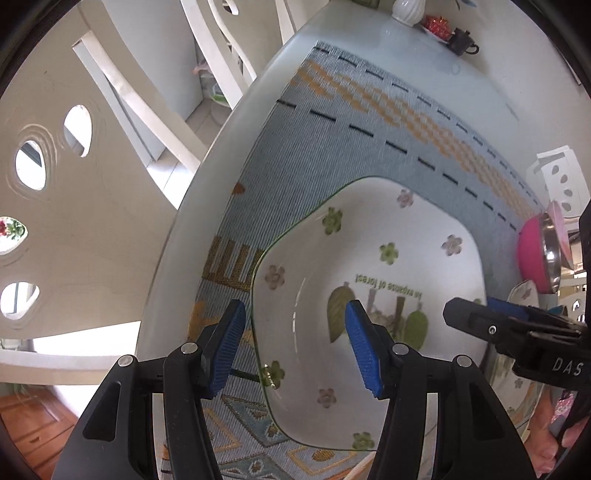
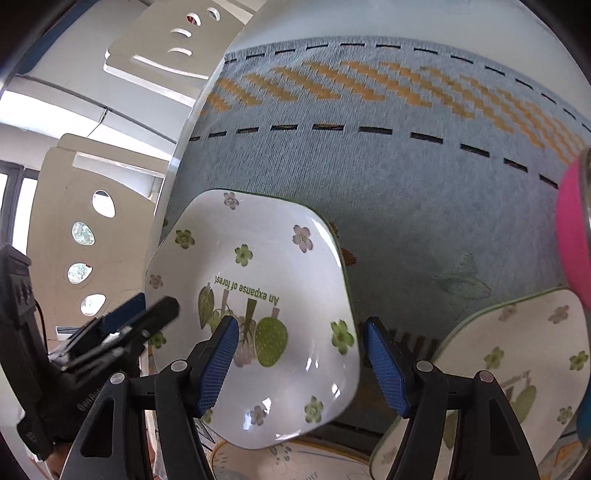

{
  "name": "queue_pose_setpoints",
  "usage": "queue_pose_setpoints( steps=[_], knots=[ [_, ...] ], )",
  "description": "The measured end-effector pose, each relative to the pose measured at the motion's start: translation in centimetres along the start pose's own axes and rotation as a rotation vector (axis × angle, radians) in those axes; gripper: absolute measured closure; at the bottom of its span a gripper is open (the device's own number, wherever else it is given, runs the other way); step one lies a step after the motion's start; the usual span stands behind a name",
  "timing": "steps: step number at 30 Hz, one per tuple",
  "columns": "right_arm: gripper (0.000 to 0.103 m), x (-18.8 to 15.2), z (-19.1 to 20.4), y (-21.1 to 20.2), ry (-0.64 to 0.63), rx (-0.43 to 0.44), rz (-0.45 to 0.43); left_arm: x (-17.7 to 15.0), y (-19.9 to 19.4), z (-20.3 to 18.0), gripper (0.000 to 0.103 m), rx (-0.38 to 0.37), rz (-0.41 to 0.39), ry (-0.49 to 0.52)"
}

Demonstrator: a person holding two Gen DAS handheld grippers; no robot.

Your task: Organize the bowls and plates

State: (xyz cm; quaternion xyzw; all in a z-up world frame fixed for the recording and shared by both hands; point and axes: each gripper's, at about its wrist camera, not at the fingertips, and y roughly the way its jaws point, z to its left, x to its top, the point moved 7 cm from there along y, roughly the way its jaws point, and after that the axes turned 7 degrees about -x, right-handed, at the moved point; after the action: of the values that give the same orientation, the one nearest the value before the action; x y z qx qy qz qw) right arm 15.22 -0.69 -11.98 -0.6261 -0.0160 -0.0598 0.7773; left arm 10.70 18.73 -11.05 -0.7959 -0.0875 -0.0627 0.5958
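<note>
A white square bowl (image 1: pixel 388 266) with green and pink flowers and green lettering lies on a blue-grey woven mat (image 1: pixel 332 140). My left gripper (image 1: pixel 295 350) is open and points steeply down, its blue pads (image 1: pixel 225 347) astride the bowl's left rim without touching it. In the right wrist view the same bowl (image 2: pixel 266 266) has my right gripper (image 2: pixel 303 369) open astride its right rim. Each gripper shows in the other's view: the right gripper (image 1: pixel 480 325) and the left gripper (image 2: pixel 147 317). A second floral plate (image 2: pixel 524 354) lies to the right, beside a pink bowl (image 2: pixel 572 240) with a steel lining.
The mat covers a round white table (image 1: pixel 424 48), whose edge runs close on the left. White chairs (image 1: pixel 92 229) with oval holes stand beyond it. A white vase (image 1: pixel 406 11), a red item and a black pot (image 1: pixel 461 40) sit at the far side. A white perforated rack (image 1: pixel 557 177) stands right.
</note>
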Motion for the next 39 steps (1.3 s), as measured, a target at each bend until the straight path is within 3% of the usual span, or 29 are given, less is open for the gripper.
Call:
queue_pose_setpoints(
  steps=[10, 18, 23, 28, 34, 39],
  knots=[
    [0.034, 0.2, 0.2, 1.7, 0.026, -0.025, 0.047, -0.2, 1.9, 0.4, 0.050, 0.000, 0.039, 0.008],
    [0.034, 0.0, 0.6, 2.8, 0.026, -0.020, 0.087, 0.0, 1.5, 0.3, 0.048, 0.009, -0.002, 0.047],
    [0.021, 0.0, 0.7, 2.7, 0.016, 0.015, 0.086, 0.2, 1.4, 0.4, 0.046, 0.014, -0.011, 0.051],
    [0.020, 0.2, 1.6, 3.2, 0.015, -0.007, 0.085, 0.3, 1.7, 0.3, 0.045, 0.016, -0.010, 0.063],
    [0.022, 0.3, 1.9, 3.4, 0.017, -0.047, 0.082, 0.3, 1.8, 0.2, 0.045, 0.018, -0.014, 0.063],
    [0.033, 0.3, 1.3, 3.2, 0.021, -0.046, 0.082, 0.3, 1.8, 0.2, 0.048, 0.013, -0.019, 0.061]
  ],
)
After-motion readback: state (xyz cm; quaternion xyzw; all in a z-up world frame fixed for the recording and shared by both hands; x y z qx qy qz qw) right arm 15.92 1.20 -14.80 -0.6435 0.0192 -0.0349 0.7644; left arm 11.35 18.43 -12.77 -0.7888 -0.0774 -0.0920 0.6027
